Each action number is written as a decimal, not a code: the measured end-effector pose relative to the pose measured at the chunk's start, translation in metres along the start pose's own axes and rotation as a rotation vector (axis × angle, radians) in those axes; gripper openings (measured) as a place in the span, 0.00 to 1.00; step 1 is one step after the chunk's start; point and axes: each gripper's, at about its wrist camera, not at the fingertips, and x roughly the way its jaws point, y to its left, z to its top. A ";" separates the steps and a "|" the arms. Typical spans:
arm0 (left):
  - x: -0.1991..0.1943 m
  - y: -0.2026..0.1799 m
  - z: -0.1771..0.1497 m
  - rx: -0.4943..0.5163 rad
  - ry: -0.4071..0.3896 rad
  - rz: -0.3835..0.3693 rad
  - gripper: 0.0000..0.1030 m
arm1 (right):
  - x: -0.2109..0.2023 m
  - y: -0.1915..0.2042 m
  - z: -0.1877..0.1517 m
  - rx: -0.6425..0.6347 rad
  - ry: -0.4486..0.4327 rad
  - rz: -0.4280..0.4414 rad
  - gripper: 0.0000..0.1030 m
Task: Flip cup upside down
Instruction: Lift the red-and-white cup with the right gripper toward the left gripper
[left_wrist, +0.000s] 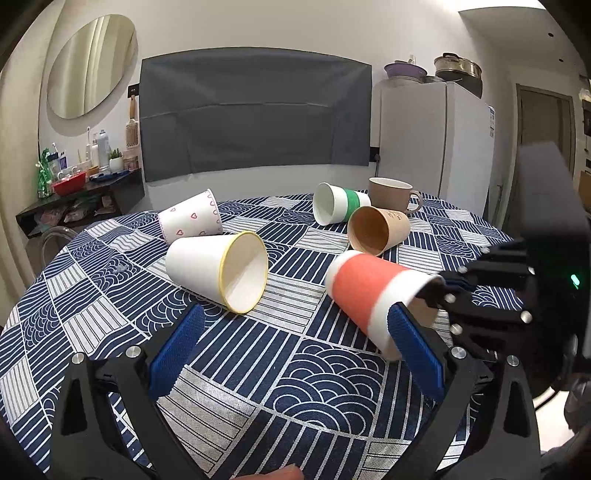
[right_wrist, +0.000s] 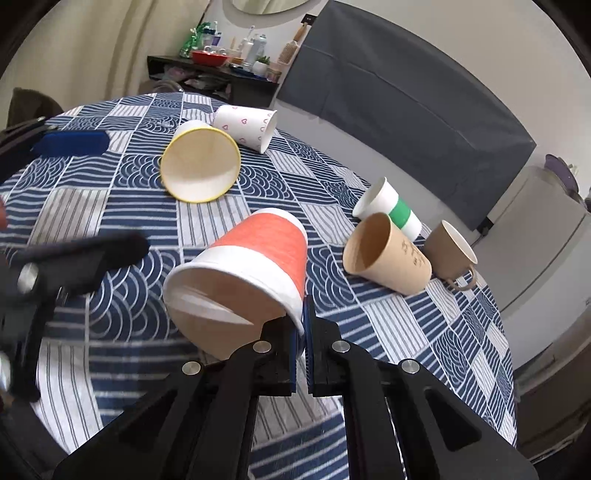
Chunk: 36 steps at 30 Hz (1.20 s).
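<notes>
An orange-banded paper cup (right_wrist: 258, 258) is held off the table, tilted with its mouth toward the right wrist camera. My right gripper (right_wrist: 302, 328) is shut on its rim, one finger inside and one outside. In the left wrist view the same cup (left_wrist: 369, 295) lies slanted, with the right gripper (left_wrist: 439, 291) pinching its rim from the right. My left gripper (left_wrist: 295, 350) is open and empty just above the tablecloth, its right pad (left_wrist: 413, 350) close beside the cup; whether they touch I cannot tell.
On the round table with a blue patterned cloth (left_wrist: 258, 369) lie a yellow-rimmed cup (left_wrist: 218, 273), a heart-print cup (left_wrist: 190, 221), a green-banded cup (left_wrist: 338, 203) and a brown paper cup (left_wrist: 378, 230). A beige mug (left_wrist: 391, 195) stands upright behind. A fridge (left_wrist: 443, 147) stands beyond.
</notes>
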 end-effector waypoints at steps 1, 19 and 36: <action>0.001 0.001 0.000 -0.006 0.007 -0.001 0.94 | -0.003 0.000 -0.003 0.000 -0.005 -0.004 0.04; 0.014 0.008 0.001 -0.059 0.091 0.008 0.94 | -0.025 0.001 -0.026 0.005 -0.042 0.000 0.11; 0.017 0.008 0.004 -0.067 0.104 0.027 0.94 | -0.051 -0.060 -0.067 0.189 -0.034 0.079 0.86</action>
